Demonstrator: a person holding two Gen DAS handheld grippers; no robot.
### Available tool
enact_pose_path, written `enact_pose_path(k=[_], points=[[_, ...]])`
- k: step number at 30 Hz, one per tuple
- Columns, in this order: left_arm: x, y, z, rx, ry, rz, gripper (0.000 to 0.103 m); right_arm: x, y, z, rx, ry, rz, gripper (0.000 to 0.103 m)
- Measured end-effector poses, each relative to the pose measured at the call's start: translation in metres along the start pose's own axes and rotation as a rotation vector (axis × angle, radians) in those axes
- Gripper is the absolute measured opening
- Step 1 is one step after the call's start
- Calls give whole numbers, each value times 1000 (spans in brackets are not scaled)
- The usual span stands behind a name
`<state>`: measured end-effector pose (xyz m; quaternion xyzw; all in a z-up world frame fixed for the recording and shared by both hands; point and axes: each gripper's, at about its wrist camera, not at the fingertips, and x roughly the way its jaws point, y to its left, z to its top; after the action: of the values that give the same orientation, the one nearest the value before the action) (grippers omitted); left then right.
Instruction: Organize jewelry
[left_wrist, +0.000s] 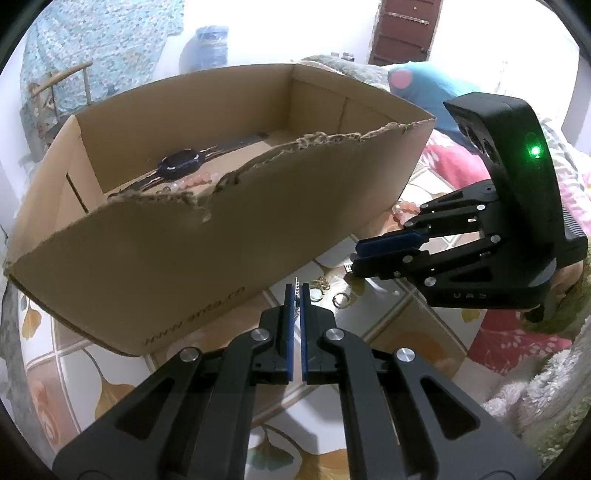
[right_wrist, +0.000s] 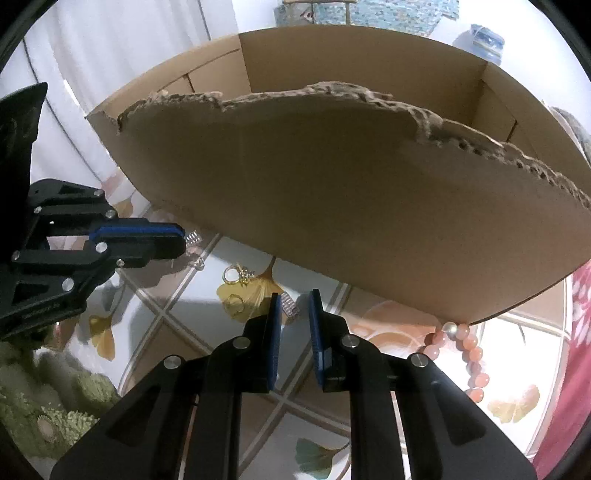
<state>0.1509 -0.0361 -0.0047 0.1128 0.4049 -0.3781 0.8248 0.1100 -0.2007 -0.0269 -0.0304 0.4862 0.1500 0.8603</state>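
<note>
A cardboard box (left_wrist: 258, 229) with a torn front rim stands on the tiled table; it also fills the right wrist view (right_wrist: 351, 206). Inside lie a dark watch (left_wrist: 181, 162) and pink beads (left_wrist: 192, 182). My left gripper (left_wrist: 295, 291) is shut on a small silver spring-like piece (right_wrist: 192, 238), just in front of the box. My right gripper (right_wrist: 293, 295) is slightly open, with a second silver spring piece (right_wrist: 290, 304) between its tips, not clamped. Gold rings (right_wrist: 234, 275) lie on the table between the grippers. A pink bead bracelet (right_wrist: 465, 350) lies by the box corner.
The table (right_wrist: 177, 306) has a glossy tile pattern with yellow leaves. A green fluffy cloth (right_wrist: 55, 398) lies at its edge. Pink floral fabric (left_wrist: 458, 166) and a blue plush (left_wrist: 424, 85) lie beyond the box. A blue water jug (left_wrist: 207, 48) stands at the back.
</note>
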Motion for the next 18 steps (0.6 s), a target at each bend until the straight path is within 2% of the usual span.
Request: enact_pose_path(k=[8, 12, 18], points=[[-6, 9, -13, -47, 2, -21, 2, 1, 5, 4, 24, 21, 22, 15], [-8, 11, -16, -57, 5, -18, 2, 1, -7, 6, 70, 24, 26, 6], [-9, 13, -21, -75, 8, -7, 2, 1, -12, 5, 135, 41, 67, 5]])
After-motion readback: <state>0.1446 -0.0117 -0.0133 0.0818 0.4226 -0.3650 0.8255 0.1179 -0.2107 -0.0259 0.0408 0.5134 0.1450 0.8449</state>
